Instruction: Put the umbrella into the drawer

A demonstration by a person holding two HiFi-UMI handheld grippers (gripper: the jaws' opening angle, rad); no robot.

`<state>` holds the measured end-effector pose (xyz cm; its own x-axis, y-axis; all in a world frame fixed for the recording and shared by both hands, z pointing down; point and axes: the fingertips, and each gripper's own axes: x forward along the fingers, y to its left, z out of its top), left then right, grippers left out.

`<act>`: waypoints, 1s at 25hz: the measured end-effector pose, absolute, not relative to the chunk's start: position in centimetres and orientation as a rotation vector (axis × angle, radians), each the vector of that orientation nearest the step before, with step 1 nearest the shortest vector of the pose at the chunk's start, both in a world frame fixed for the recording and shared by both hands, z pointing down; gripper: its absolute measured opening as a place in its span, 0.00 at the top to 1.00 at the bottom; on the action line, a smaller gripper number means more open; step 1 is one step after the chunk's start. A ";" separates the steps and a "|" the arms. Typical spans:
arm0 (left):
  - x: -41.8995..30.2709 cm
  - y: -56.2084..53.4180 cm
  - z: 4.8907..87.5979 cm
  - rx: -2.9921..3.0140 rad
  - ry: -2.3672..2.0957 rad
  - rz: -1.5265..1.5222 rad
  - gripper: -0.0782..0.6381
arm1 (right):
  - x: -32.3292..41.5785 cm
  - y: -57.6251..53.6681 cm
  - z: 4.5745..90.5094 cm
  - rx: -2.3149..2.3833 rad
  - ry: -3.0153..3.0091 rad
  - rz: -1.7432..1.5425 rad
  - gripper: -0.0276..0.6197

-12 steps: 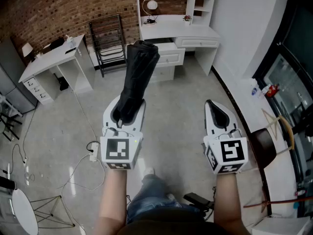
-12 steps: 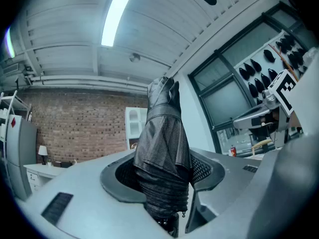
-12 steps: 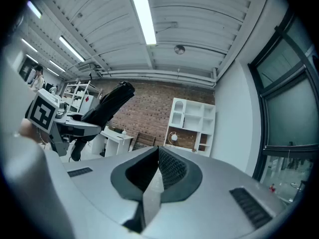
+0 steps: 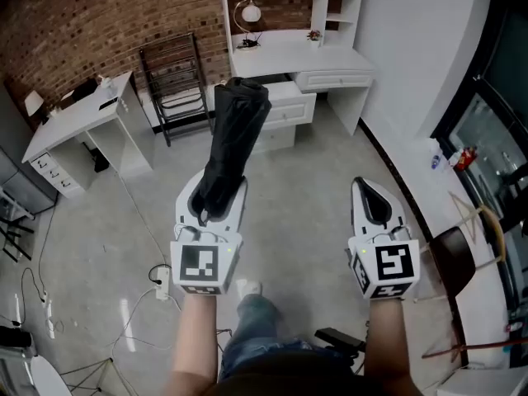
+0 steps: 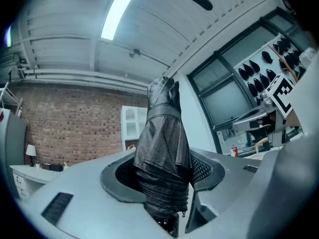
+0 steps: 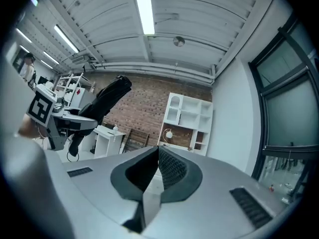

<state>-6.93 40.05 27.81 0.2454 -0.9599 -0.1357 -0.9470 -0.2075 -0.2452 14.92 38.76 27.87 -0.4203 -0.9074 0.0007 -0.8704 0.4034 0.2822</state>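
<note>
A folded black umbrella (image 4: pixel 235 139) sticks forward and up from my left gripper (image 4: pixel 216 190), which is shut on its lower end. In the left gripper view the umbrella (image 5: pixel 162 153) fills the gap between the jaws of the left gripper (image 5: pixel 164 183). My right gripper (image 4: pixel 371 198) is level beside it, shut with nothing in it; the right gripper (image 6: pixel 155 158) shows its pads meeting. Ahead stands a white desk (image 4: pixel 289 56) with a white drawer unit (image 4: pixel 285 97) under it. The right gripper view also catches the umbrella (image 6: pixel 107 97) at its left.
A black folding rack (image 4: pixel 173 81) leans on the brick wall left of the desk. A white side table (image 4: pixel 78 118) stands further left. Cables and a power strip (image 4: pixel 161 283) lie on the floor. A brown chair (image 4: pixel 450 258) and window ledge lie right.
The head view has shifted a little: both grippers sit slightly lower in the frame and the desk looks a bit nearer. The umbrella stays held the same way.
</note>
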 end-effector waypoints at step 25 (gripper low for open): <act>-18.7 2.4 27.9 -2.361 1.743 -0.068 0.57 | 5.7 2.3 27.2 1.761 -2.397 -0.279 0.96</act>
<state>-18.71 2.43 27.92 0.3015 -0.9497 -0.0844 -0.9402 -0.2814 -0.1921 5.66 2.28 27.20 -0.2974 -0.9547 0.0135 -0.9260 0.2918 0.2395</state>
